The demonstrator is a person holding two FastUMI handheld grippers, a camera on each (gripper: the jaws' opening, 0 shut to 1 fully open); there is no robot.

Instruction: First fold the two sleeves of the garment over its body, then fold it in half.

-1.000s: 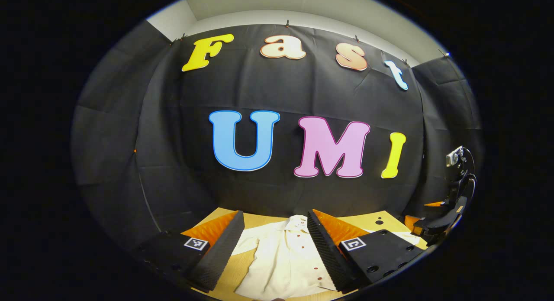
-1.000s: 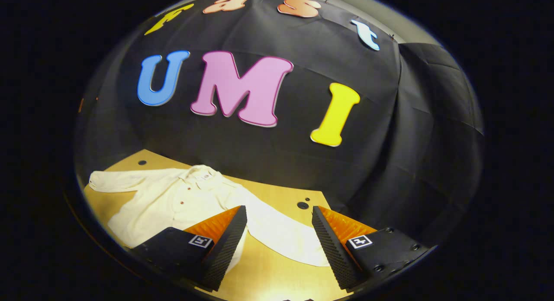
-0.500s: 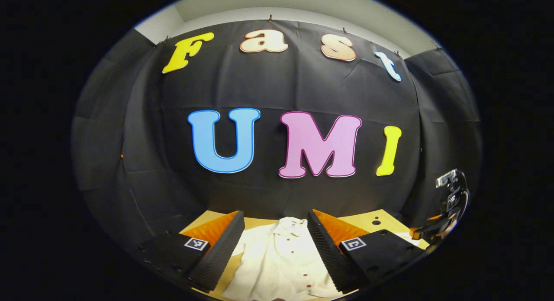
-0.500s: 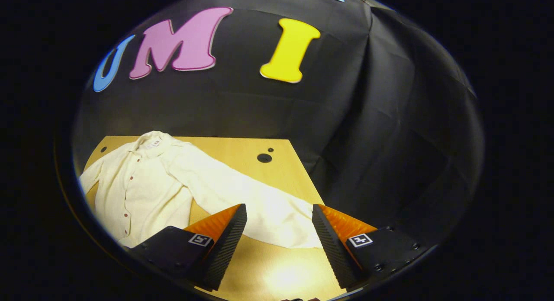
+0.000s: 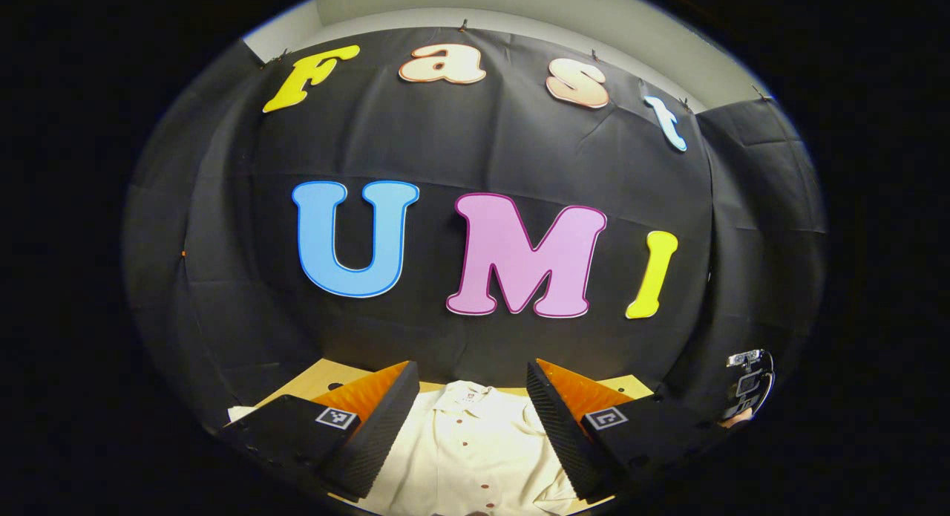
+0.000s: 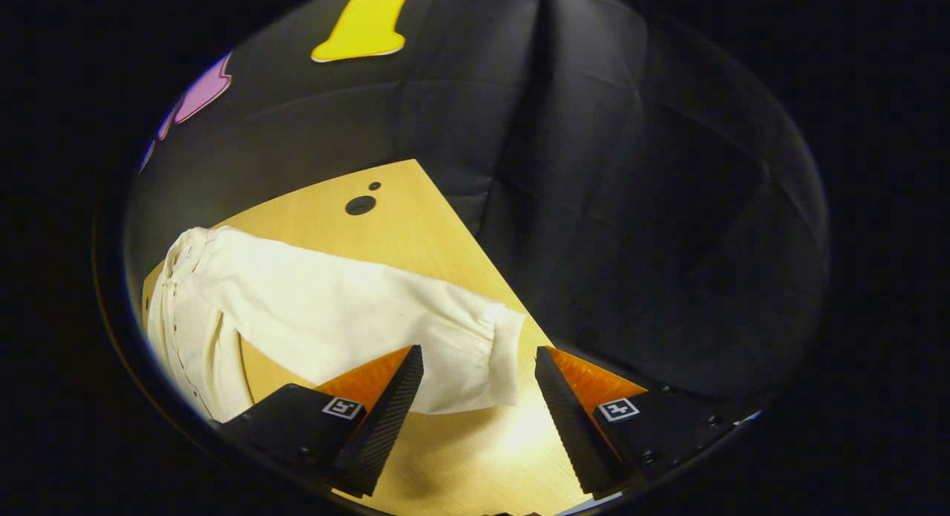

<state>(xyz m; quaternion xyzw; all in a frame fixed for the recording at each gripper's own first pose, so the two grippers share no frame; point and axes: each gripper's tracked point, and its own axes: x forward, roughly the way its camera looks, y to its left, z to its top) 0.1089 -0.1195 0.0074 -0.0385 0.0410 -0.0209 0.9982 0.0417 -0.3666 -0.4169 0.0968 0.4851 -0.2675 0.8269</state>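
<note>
both tongs stand with their fingers apart and nothing between them. left tongs (image 5: pixel 473 427) hang above the front of the cream shirt (image 5: pixel 467 456), which lies flat on the wooden counter (image 5: pixel 312 379), collar toward the far wall. right tongs (image 6: pixel 479 419) hover over the cuff of the sleeve (image 6: pixel 349 315), spread out sideways near the counter's edge, with two dark holes (image 6: pixel 361 204) beyond it.
</note>
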